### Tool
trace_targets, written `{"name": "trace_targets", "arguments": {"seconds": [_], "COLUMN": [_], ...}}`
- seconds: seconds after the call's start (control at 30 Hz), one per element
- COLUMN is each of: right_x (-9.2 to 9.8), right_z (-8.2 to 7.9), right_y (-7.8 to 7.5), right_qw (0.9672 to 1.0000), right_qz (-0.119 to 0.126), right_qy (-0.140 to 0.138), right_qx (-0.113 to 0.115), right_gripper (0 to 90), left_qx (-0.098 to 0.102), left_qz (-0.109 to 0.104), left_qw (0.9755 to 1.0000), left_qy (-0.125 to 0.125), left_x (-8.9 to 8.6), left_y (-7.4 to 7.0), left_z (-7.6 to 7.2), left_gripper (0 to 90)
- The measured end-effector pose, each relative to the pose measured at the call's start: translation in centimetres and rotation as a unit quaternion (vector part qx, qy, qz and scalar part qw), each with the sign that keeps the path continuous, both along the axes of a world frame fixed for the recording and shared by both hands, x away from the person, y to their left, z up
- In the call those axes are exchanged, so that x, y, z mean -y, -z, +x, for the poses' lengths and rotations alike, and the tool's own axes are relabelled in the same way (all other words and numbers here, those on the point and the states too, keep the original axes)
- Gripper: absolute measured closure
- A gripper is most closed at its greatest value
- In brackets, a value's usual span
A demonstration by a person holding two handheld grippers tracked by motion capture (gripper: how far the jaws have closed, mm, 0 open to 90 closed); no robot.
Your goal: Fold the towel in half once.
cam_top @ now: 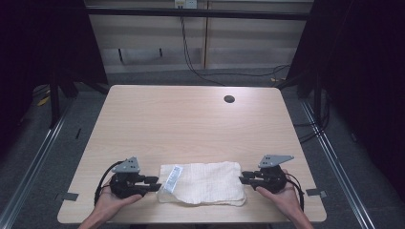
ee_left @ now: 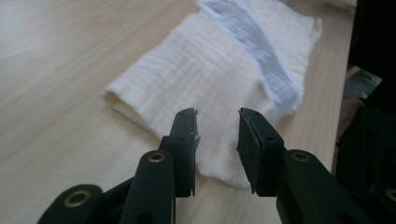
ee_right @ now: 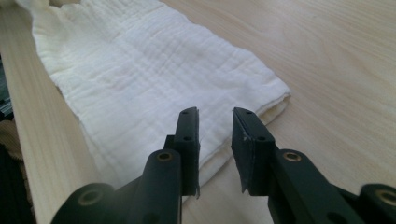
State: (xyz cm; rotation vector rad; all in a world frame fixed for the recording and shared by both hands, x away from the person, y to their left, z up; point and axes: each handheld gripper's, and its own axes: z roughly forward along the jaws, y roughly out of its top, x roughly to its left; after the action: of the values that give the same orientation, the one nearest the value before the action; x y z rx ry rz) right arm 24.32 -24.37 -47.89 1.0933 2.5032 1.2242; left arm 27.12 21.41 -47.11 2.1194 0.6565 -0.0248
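Note:
A folded cream cloth (cam_top: 205,183) lies flat near the table's front edge, with a white printed label (cam_top: 175,178) on its left end. My left gripper (cam_top: 156,183) is at the cloth's left end and my right gripper (cam_top: 242,177) at its right end, both held low and pointing inward. In the left gripper view the jaws (ee_left: 217,126) stand apart over the cloth's (ee_left: 201,74) near edge, beside the label (ee_left: 261,46). The right gripper view has the jaws (ee_right: 215,123) apart above the cloth's (ee_right: 140,70) corner. Neither pair of pads presses the fabric.
The light wooden table (cam_top: 191,124) has a round dark cable hole (cam_top: 229,98) at the back right. Small grey tape marks (cam_top: 67,196) sit near both front corners. Black cables run over the floor beyond the far edge.

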Motion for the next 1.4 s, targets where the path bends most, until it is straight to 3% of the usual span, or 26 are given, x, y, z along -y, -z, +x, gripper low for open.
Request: {"name": "trace_targets", "arguments": {"seconds": [0.13,0.27,0.3,0.53,0.57,0.67,0.7,0.8,0.83,0.9,0.97,1.03,1.13,1.3,1.4], "right_x": [-0.4,-1.1,-1.2,-1.9,-2.1,-2.3,-2.4,-2.4,-2.4,-2.4,-2.3,-2.1,-1.5,-0.4,0.5], "right_z": [0.7,2.0,2.6,4.9,5.3,5.4,5.3,5.5,5.8,5.9,6.0,6.1,6.7,7.8,8.2], "right_y": [0.2,0.4,0.5,0.8,1.3,1.7,1.7,1.8,2.0,2.0,2.0,1.8,1.7,1.4,1.9], "right_qw": [0.9999,0.9990,0.9991,0.9986,0.9982,0.9976,0.9961,0.9960,0.9970,0.9972,0.9979,0.9969,0.9965,0.9946,0.9934], "right_qz": [-0.010,-0.040,-0.030,-0.041,-0.051,-0.059,-0.074,-0.074,-0.062,-0.060,-0.054,-0.063,-0.057,-0.065,-0.060], "right_qy": [0.007,0.018,0.029,0.033,0.032,0.036,0.049,0.050,0.047,0.045,0.032,0.046,0.058,0.081,0.098], "right_qx": [0.000,0.011,0.005,-0.002,-0.004,-0.009,0.000,0.004,-0.001,0.000,-0.012,-0.015,-0.021,-0.007,-0.013], "right_gripper": [66.2,57.9,57.1,56.4,56.6,57.2,59.5,61.9,68.8,71.7,82.7,86.3,87.4,87.4,86.8], "left_qx": [0.000,-0.001,-0.004,-0.009,-0.012,-0.012,-0.013,-0.013,-0.012,-0.013,-0.012,-0.017,-0.018,-0.024,-0.030], "left_qz": [0.002,0.014,0.018,0.049,0.063,0.066,0.066,0.064,0.061,0.059,0.057,0.053,0.051,0.054,0.048], "left_qw": [0.9999,0.9999,0.9998,0.9987,0.9979,0.9977,0.9976,0.9978,0.9980,0.9981,0.9982,0.9984,0.9985,0.9981,0.9981], "left_qy": [-0.010,0.006,0.011,0.015,0.012,0.013,0.012,0.010,0.010,0.010,0.012,0.010,0.013,0.020,0.025], "left_x": [0.0,1.5,1.9,3.7,4.0,4.0,4.0,4.0,4.1,4.2,4.3,4.3,4.4,6.0,7.1], "left_y": [0.1,0.5,0.6,1.6,1.9,2.1,2.2,2.3,2.4,2.4,2.5,2.5,2.5,2.4,2.5], "left_z": [0.6,1.4,1.6,2.7,2.9,2.9,2.9,2.8,2.8,2.8,2.8,3.0,3.4,4.3,4.7], "left_gripper": [68.5,70.2,70.6,68.4,67.0,66.9,66.2,65.8,64.7,64.1,61.4,60.5,59.6,58.0,57.7]}}
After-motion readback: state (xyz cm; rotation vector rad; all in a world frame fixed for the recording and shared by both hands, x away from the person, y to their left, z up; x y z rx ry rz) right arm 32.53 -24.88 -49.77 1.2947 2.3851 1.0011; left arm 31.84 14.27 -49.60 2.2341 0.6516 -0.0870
